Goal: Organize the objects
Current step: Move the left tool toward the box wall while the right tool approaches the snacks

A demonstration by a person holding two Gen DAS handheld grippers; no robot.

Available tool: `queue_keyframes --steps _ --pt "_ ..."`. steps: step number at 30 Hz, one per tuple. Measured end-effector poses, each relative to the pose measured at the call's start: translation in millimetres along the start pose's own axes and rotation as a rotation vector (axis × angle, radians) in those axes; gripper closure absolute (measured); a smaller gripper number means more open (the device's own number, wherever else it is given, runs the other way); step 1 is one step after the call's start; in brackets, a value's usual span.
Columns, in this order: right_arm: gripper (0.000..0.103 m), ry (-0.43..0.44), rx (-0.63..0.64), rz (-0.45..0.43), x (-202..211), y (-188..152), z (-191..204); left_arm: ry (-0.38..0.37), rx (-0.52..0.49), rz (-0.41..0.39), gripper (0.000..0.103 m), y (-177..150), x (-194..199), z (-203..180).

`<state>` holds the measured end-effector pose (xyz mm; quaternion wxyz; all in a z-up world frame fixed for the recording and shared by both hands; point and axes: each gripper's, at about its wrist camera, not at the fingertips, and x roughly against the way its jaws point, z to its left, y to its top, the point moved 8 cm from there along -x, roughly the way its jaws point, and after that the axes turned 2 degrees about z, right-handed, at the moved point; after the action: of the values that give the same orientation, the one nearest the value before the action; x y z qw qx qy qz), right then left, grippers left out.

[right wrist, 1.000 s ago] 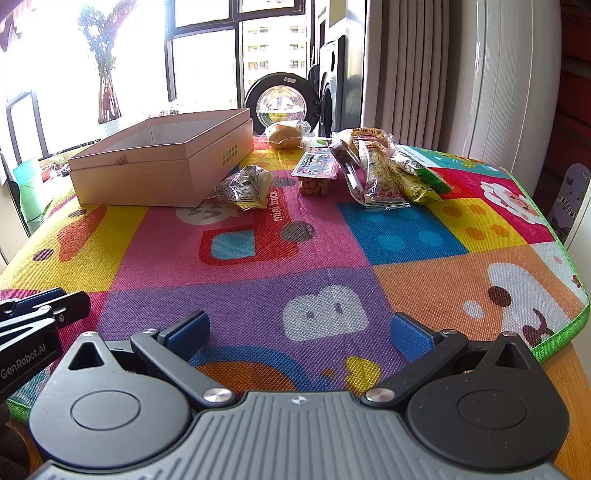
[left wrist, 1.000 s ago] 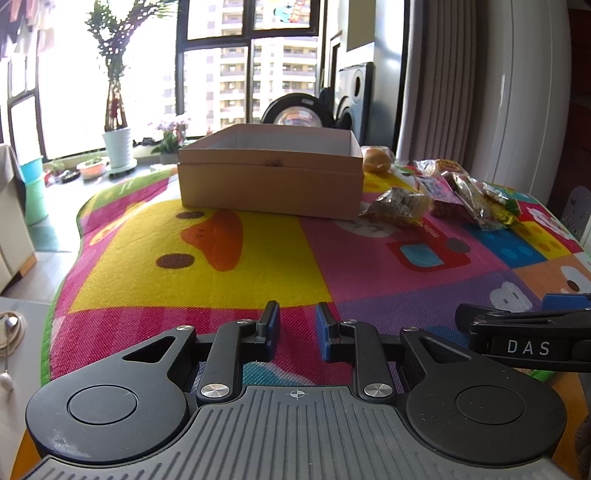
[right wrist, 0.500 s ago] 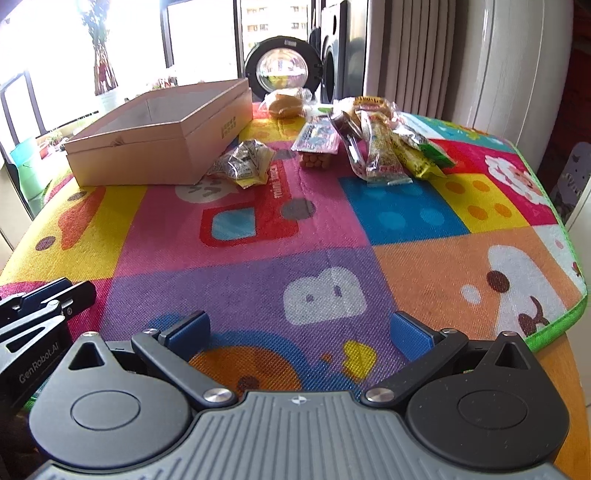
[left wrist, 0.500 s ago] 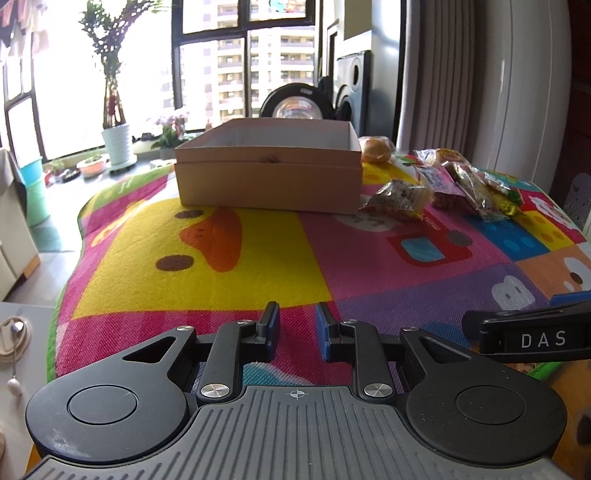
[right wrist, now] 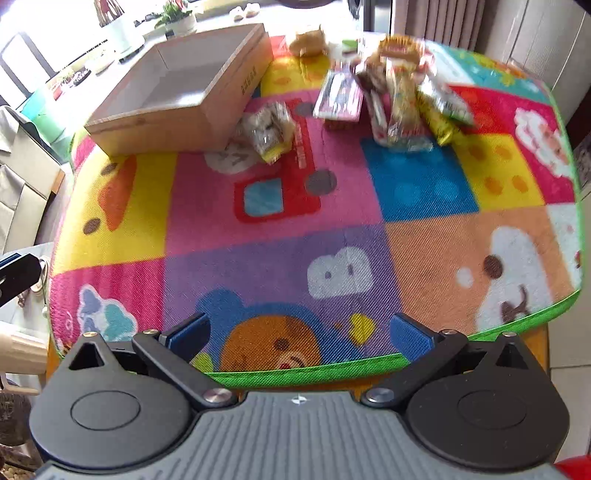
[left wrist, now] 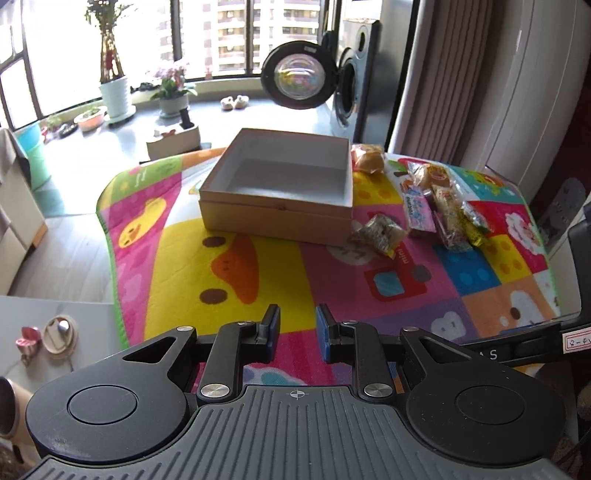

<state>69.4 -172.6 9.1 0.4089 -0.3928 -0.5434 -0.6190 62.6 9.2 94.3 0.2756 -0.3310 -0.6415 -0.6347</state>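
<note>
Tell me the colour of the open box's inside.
Plain white inside the brown cardboard box; clearest in the left wrist view.

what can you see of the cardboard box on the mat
The cardboard box is a shallow, square, tan open tray with a pale, empty inside and a seam line round its outer walls. It sits flat on the colourful mat. A crinkly snack packet lies at its near right corner. Neither gripper touches it.

Bright windows [left wrist: 229, 33], potted plants [left wrist: 114, 85], curtain [left wrist: 424, 74]
</note>
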Motion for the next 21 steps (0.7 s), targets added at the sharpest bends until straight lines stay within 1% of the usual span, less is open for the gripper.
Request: queue_keyframes --steps 1,2,4,5,6,7,9,10,11,14,15,17,19,21 --pt "0.0 -0.039 0.028 -0.057 21 5 2 -0.009 -0.012 -0.005 0.079 9 8 0" --pt "0.0 -0.091 0.073 -0.145 47 12 6 -0.012 -0.026 -0.016 0.079 18 14 2" --pt "0.0 -0.191 0.185 -0.374 100 26 18 -0.009 -0.048 -0.041 0.079 42 25 8" --pt "0.0 -0.222 0.219 -0.467 121 30 23 0.0 -0.051 -0.048 0.079 53 26 13" --pt "0.0 -0.231 0.227 -0.508 134 37 26 0.01 -0.05 -0.048 0.079 65 25 20" --pt "0.0 -0.214 0.226 -0.486 137 42 28 0.019 -0.043 -0.044 0.079 76 21 27" --pt "0.0 -0.139 0.218 -0.341 127 49 32 0.036 -0.024 -0.02 0.079 98 6 43" --pt "0.0 -0.124 0.201 -0.288 122 51 33 0.036 -0.019 -0.003 0.079 108 -4 51" --pt "0.0 -0.13 0.175 -0.261 121 55 31 0.032 -0.016 0.013 0.079 117 -16 59" --pt "0.0 -0.188 0.127 -0.243 124 63 30 0.023 0.003 0.061 0.079 142 -59 85" --pt "0.0 -0.22 0.118 -0.232 124 61 31 0.013 0.02 0.084 0.079 149 -78 94" --pt "0.0 -0.285 0.074 -0.184 124 69 28 0.007 0.057 0.133 0.079 160 -114 111" --pt "0.0 -0.283 0.03 -0.128 122 75 30 0.015 0.082 0.162 0.079 169 -147 127" --pt "0.0 -0.281 0.028 -0.074 113 79 38 0.023 0.065 0.184 0.079 173 -178 135"
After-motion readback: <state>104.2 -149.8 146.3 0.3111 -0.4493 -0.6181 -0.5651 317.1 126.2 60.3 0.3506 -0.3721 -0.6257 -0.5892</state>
